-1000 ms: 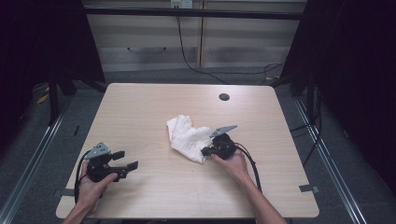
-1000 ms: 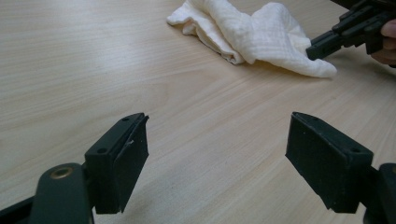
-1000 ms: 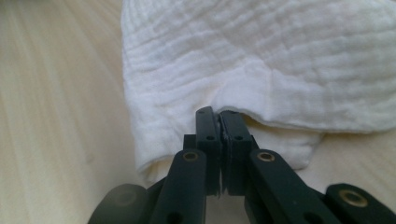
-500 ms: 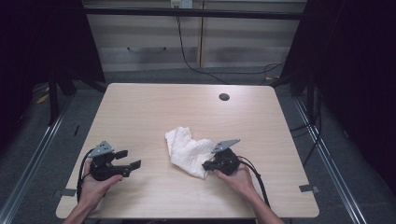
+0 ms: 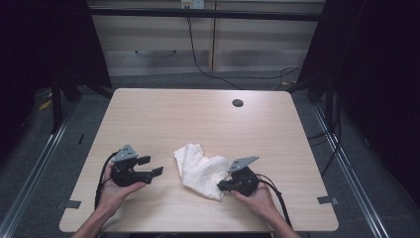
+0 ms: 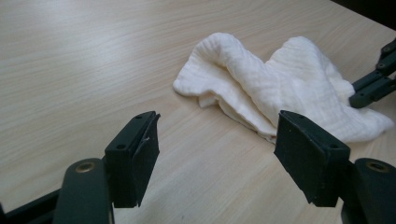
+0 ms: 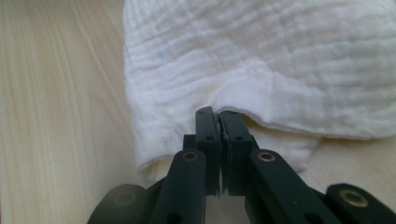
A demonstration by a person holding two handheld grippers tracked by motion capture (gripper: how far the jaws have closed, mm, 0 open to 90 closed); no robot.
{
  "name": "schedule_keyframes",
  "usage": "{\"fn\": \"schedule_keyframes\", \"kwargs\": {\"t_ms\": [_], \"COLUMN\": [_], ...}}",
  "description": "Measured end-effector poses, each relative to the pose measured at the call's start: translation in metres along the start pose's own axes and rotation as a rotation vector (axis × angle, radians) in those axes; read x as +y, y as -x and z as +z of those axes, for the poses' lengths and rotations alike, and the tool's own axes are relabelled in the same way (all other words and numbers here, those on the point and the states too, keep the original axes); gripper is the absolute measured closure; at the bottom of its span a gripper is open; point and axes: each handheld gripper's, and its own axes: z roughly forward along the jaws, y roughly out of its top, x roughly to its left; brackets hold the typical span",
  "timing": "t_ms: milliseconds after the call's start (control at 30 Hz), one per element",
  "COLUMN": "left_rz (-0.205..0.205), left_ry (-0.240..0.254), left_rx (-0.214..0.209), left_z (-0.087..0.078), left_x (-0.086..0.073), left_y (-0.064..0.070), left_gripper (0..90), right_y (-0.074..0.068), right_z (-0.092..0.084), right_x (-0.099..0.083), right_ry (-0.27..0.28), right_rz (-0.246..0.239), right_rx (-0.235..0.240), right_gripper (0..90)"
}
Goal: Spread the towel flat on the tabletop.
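A crumpled white cloth (image 5: 200, 168) lies on the light wooden table (image 5: 198, 119), toward its near side. My right gripper (image 5: 221, 186) is shut on the cloth's near right edge. In the right gripper view the two jaws (image 7: 216, 116) meet with a fold of the cloth (image 7: 261, 60) pinched between them. My left gripper (image 5: 151, 165) is a short way left of the cloth and points at it. Its jaws (image 6: 217, 128) are open with bare table between them, and they have just been closing a little. The cloth (image 6: 280, 79) lies ahead of them, with the right gripper (image 6: 373, 86) at its far side.
A small dark round hole (image 5: 237, 103) sits in the table's far right part. Cables trail from both grippers toward the near edge. Beyond the far edge stands a cabinet front (image 5: 163, 54), with dark curtains at both sides.
My right gripper has dragged the cloth toward the near edge of the table. My left gripper has moved right, closer to the cloth.
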Motion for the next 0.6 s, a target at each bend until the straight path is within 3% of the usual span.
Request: {"fn": "schedule_keyframes", "kwargs": {"t_ms": [67, 167, 333, 467, 600], "left_rz": [0.004, 0.018, -0.003, 0.002, 0.013], "left_ry": [-0.004, -0.006, -0.006, -0.026, -0.032], "left_rx": [-0.001, -0.018, -0.031, -0.044, -0.058], "left_z": [0.005, 0.012, 0.026, 0.037, 0.045], "left_x": [0.003, 0.01, 0.015, 0.014, 0.018], "left_y": [0.002, 0.006, 0.008, 0.008, 0.009], "left_gripper": [29.7, 33.4, 42.0, 45.2, 49.3], "right_y": [-0.002, -0.003, 0.001, 0.007, 0.02], "right_z": [-0.004, -0.01, -0.017, -0.024, -0.04], "right_x": [-0.003, -0.01, -0.017, -0.017, -0.008], "right_ry": [-0.008, -0.001, 0.009, 0.044, 0.101], "right_rz": [-0.018, 0.0, 0.012, 0.052, 0.08], "right_rx": [-0.008, -0.021, -0.056, -0.068, -0.107], "right_gripper": [86.6, 86.2, 78.7, 69.0, 66.6]}}
